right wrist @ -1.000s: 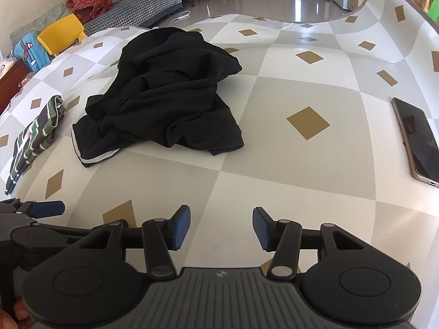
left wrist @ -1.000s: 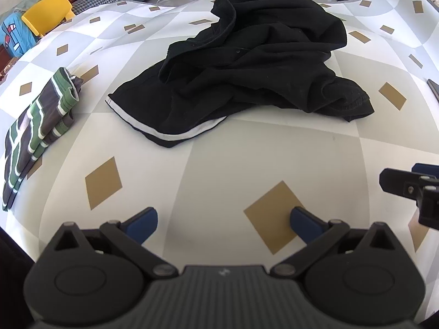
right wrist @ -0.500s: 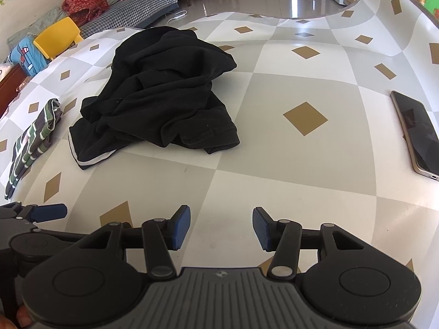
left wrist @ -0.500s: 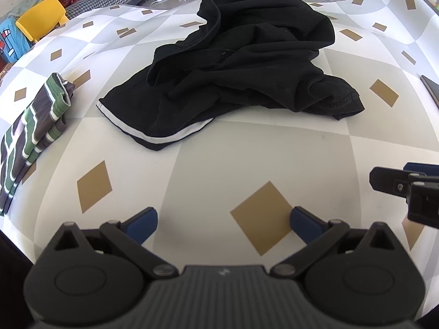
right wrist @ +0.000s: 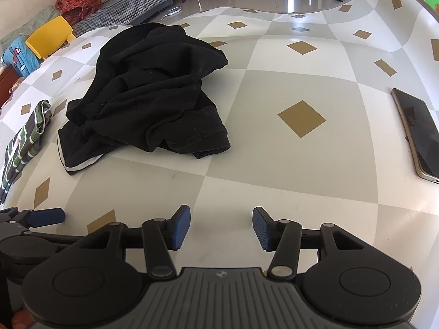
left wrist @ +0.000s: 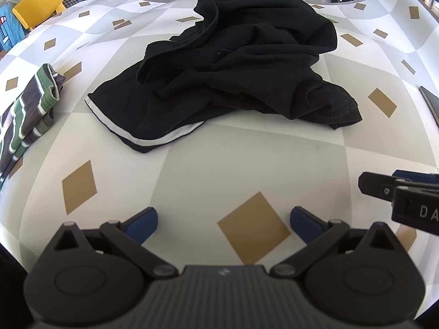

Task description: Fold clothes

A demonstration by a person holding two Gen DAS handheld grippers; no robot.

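Black garment [left wrist: 236,63] crumpled, unmoved since earlier; both grippers' fingers [right wrist: 179,227] apart.

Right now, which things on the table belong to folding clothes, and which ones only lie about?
For the job:
black garment, crumpled
striped garment, already folded
left gripper and right gripper, both open and empty

Lying about:
phone
yellow chair, behind the table

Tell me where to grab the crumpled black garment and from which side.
Judging by its pose, take the black garment by its white-striped hem. That edge lies flat and exposed nearest the open left gripper, so come in from the near side. The rest is bunched folds.
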